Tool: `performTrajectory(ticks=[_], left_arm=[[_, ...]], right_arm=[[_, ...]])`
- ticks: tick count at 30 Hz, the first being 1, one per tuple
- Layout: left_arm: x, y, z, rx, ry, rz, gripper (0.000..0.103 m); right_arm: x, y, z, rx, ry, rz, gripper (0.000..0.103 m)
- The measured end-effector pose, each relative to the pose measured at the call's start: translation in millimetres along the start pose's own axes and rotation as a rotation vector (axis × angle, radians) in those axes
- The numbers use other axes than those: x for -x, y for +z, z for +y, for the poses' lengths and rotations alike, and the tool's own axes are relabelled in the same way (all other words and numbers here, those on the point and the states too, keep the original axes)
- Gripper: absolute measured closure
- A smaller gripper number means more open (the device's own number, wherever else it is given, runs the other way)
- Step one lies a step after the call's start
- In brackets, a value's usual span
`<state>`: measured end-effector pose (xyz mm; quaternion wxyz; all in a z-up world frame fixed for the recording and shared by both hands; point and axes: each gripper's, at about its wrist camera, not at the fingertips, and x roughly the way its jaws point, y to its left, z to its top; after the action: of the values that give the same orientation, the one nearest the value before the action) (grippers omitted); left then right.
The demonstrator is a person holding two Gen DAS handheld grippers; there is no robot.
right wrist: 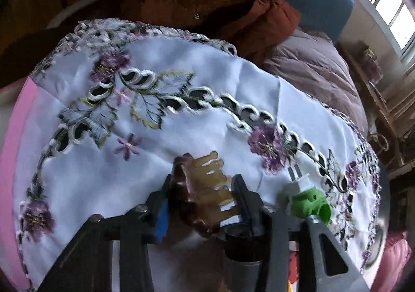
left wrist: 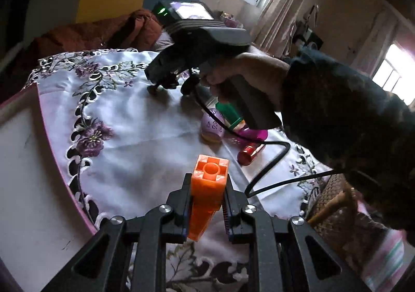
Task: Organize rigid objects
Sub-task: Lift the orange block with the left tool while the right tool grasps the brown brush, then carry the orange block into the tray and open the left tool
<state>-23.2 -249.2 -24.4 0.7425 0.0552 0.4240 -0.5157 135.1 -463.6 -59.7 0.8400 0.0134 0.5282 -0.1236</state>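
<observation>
My left gripper (left wrist: 206,188) is shut on an orange plastic block (left wrist: 207,188) and holds it above the white embroidered tablecloth (left wrist: 135,120). My right gripper (right wrist: 201,188) is shut on a brown hair claw clip (right wrist: 202,193), low over the cloth (right wrist: 181,66). The right gripper also shows from outside in the left wrist view (left wrist: 166,84), held by a hand at the far side. A green and white plug-in night light (right wrist: 307,201) lies just right of my right gripper.
A purple patterned egg-shaped toy (left wrist: 212,126), a green-capped item (left wrist: 229,113), a magenta piece (left wrist: 251,135) and a red metallic tube (left wrist: 250,153) lie together on the cloth's right. A wicker basket (left wrist: 329,203) sits at the right edge. A black cable (left wrist: 269,165) trails across.
</observation>
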Motion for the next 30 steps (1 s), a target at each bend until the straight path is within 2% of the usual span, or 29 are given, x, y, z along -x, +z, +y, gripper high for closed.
performTrajectory(ticks=[3, 7, 11, 13, 18, 22, 26, 30], left_arm=[[9.7, 0.7, -1.0, 0.011, 0.0, -0.015, 0.083], [24.3, 0.8, -1.0, 0.019, 0.012, -0.041, 0.083], [38.7, -3.3, 2.0, 0.032, 0.046, -0.056, 0.083], [46.7, -4.9, 6.5, 0.054, 0.06, -0.061, 0.083], [71.7, -4.0, 26.8, 0.1, 0.123, -0.099, 0.083], [95.9, 1.3, 69.1, 0.185, 0.219, -0.136, 0.083], [112.7, 13.5, 133.1, 0.31, 0.313, -0.153, 0.083], [110.3, 31.7, 190.0, 0.369, 0.397, -0.13, 0.083]], right_arm=[[26.5, -5.9, 7.3, 0.004, 0.072, -0.067, 0.06], [48.0, -25.6, 22.3, 0.016, 0.224, -0.069, 0.06], [45.4, -58.5, 40.9, 0.047, 0.281, -0.03, 0.06], [36.1, -72.6, 46.6, 0.055, 0.277, -0.004, 0.06], [35.2, -82.1, 36.0, -0.004, 0.312, -0.053, 0.06], [35.1, -85.1, 32.9, -0.009, 0.337, -0.068, 0.06], [37.1, -83.2, 36.7, 0.015, 0.314, -0.067, 0.06], [37.4, -82.5, 41.0, 0.041, 0.294, -0.07, 0.06]])
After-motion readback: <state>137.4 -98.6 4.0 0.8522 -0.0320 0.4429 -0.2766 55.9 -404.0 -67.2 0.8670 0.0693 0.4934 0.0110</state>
